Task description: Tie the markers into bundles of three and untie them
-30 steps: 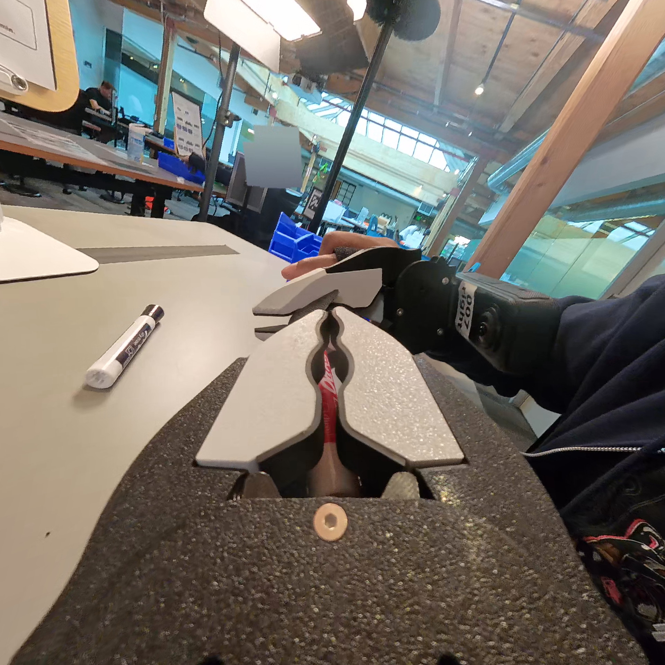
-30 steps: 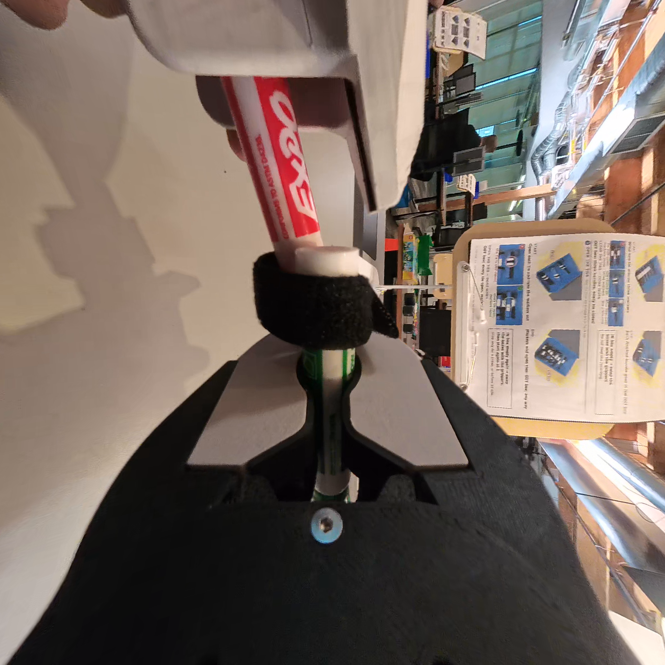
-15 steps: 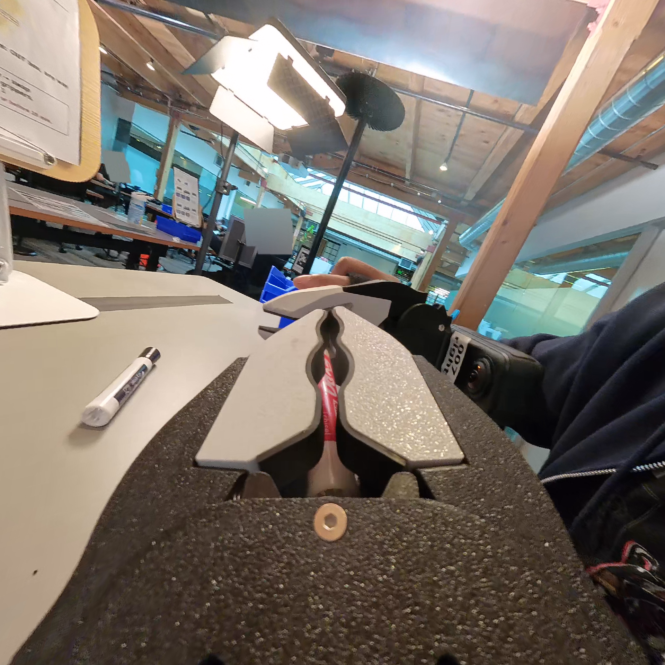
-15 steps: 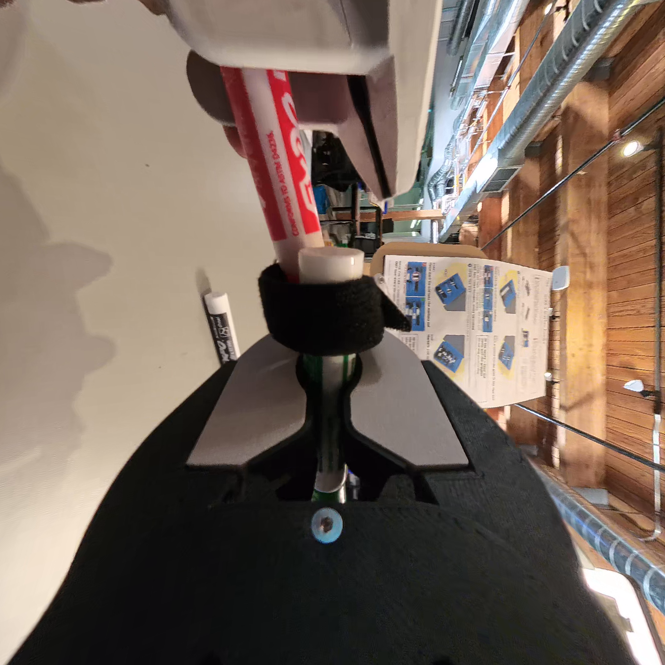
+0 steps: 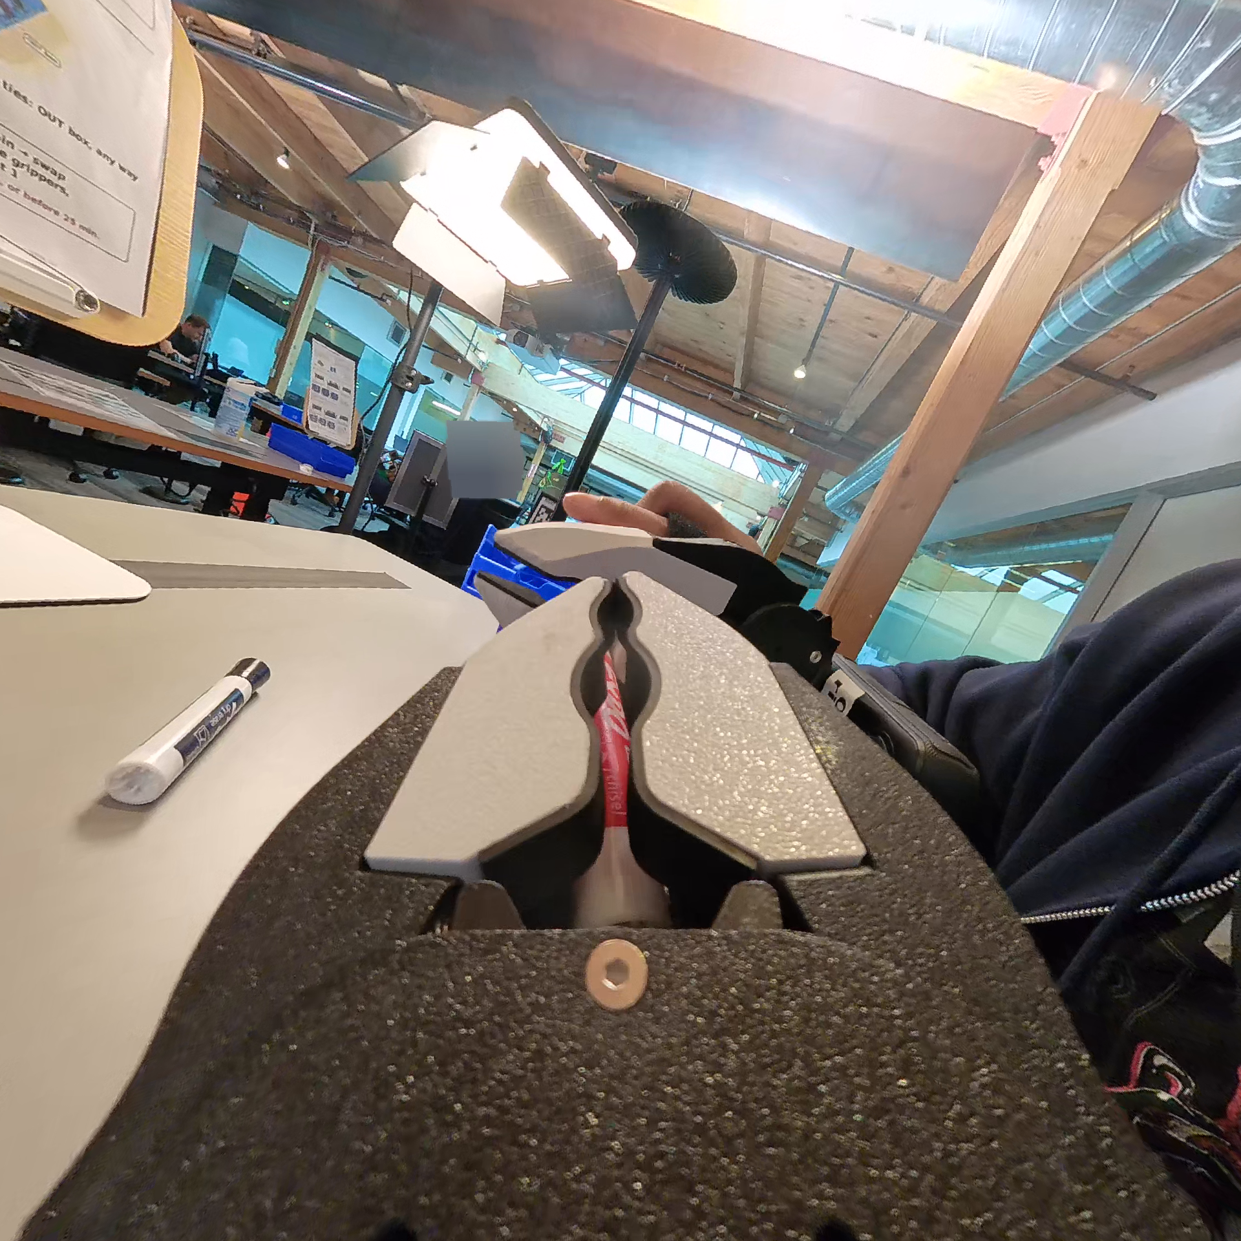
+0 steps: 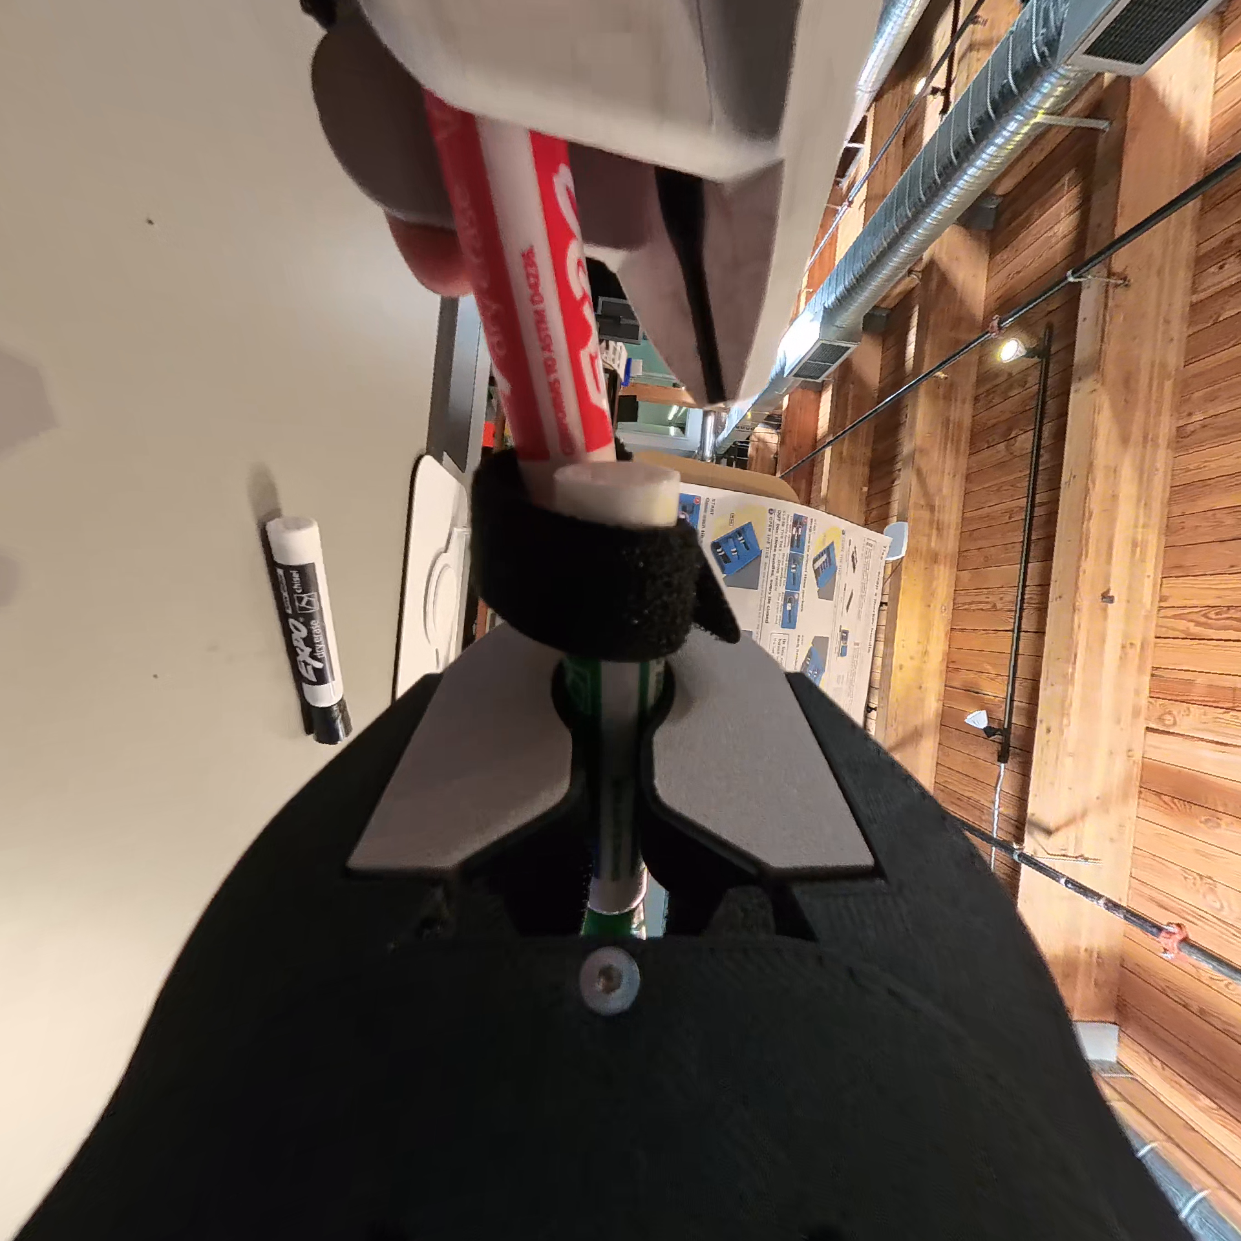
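Note:
My left gripper (image 5: 614, 594) is shut on a red marker (image 5: 614, 745) that runs forward between its fingers. My right gripper (image 6: 614, 671) is shut on a green marker (image 6: 614, 812). A black hook-and-loop strap (image 6: 577, 591) wraps the green marker's white end and the red marker (image 6: 544, 302) just past my right fingertips. The left gripper (image 6: 483, 134) holds the red marker's far part at the top of the right wrist view. The right gripper (image 5: 520, 571) shows just beyond my left fingertips. A black marker (image 5: 188, 732) lies loose on the grey table (image 5: 268, 671); it also shows in the right wrist view (image 6: 305, 624).
A white stand base (image 5: 54, 571) sits at the table's far left under a wooden board with an instruction sheet (image 6: 792, 604). A blue bin (image 5: 490, 571) is past the table edge. A person's dark sleeve (image 5: 1108, 739) fills the right side. A lamp (image 5: 510, 208) stands behind. The left gripper's tips are roughly 6 cm from the right gripper's.
Both grippers have tilted and shifted together with the markers still held. The black marker has come into the right wrist view. Neither grip has changed.

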Demonstrator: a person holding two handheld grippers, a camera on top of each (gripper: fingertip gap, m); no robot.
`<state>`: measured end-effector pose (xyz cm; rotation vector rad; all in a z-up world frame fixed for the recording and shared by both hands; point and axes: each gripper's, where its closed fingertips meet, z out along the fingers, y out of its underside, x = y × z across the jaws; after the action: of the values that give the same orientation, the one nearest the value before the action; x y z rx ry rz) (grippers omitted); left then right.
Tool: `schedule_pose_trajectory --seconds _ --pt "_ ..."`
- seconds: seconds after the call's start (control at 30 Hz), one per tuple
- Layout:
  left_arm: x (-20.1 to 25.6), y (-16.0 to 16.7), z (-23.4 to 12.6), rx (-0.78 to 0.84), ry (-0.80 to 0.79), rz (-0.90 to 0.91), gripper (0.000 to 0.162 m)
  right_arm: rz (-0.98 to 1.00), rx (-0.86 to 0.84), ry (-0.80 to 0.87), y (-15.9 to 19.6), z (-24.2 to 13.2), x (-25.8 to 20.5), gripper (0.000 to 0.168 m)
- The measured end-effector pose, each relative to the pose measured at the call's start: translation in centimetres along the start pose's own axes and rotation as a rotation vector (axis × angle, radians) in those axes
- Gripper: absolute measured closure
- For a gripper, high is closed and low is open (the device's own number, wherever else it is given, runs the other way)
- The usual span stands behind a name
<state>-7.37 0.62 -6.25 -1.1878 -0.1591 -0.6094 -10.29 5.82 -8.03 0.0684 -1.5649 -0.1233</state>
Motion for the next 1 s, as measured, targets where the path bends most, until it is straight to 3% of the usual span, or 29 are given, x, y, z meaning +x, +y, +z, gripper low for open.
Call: schedule_pose_trajectory --seconds 0.47,1.0 --pt "0.0 -1.1 -0.4 0.104 0.058 -0.173 0.162 -0.065 -0.025 0.090 -0.2 0.1 1.1 0.151" --pt "-0.8 -0.6 -0.3 0.101 -0.009 -0.204 0.162 -0.203 -0.050 0.145 -0.4 0.3 1.6 0.151"
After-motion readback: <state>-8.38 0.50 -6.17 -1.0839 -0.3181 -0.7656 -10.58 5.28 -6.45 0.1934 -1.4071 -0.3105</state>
